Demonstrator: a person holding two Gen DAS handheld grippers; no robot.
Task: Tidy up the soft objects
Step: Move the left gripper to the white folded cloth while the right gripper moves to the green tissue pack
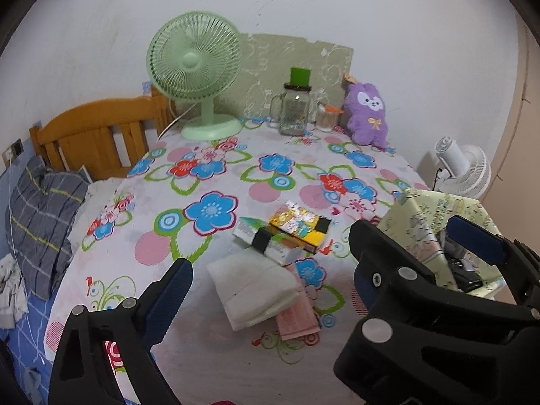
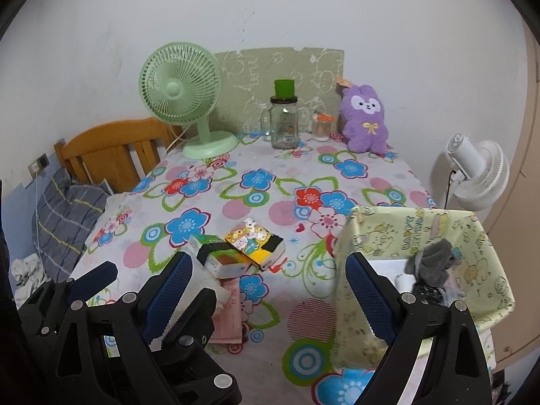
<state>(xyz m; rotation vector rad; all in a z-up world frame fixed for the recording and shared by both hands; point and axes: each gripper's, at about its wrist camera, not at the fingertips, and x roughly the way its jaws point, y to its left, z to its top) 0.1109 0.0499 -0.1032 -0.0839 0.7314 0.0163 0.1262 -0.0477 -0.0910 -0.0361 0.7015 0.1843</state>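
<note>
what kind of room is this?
Likely a bedroom: a wooden headboard and plaid pillow sit beside a table under a floral tablecloth, with a purple plush toy on it.

Folded cloth [image 1: 251, 288] lies on the table [image 1: 236, 354], left of the bin [image 2: 422, 233].

Before me the flowered tabletop [image 1: 209, 364] carries a green fan [image 1: 195, 74], glass jar [image 1: 293, 111], purple plush [image 1: 368, 114], two boxes [image 1: 287, 233], white cloth [image 1: 253, 287], pink cloth [image 1: 298, 320] and yellow-green bin [image 2: 422, 229].

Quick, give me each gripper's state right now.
Left gripper: open, holding nothing.
Right gripper: open, holding nothing.
</note>
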